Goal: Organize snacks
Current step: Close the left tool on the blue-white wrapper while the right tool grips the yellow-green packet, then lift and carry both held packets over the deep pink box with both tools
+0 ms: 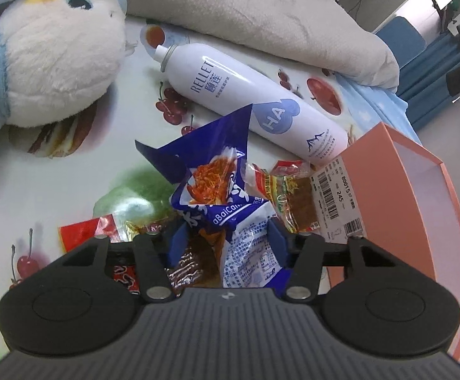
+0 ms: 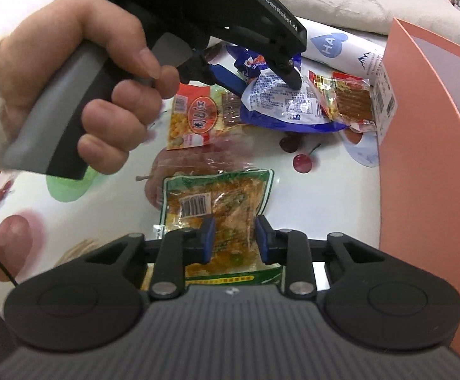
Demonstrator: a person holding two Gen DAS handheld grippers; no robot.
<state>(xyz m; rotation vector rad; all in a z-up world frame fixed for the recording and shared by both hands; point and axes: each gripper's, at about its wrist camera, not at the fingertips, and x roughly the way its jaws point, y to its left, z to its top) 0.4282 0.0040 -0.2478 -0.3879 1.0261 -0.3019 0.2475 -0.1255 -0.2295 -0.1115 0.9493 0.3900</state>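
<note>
pink box point(image 1: 419, 196) cut off at right

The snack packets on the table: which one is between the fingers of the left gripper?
The blue and white packet with orange shreds pictured on it. The left gripper straddles it, while the red packets and the green one lie elsewhere.

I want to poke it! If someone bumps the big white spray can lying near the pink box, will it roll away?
Probably a little. The white spray can is round and smooth and lies on its side, so a sideways bump would likely roll it. It shouldn't go far: the pillow is behind it and the pink box is by its bottom end. It looks stiff, not squishy.
</note>
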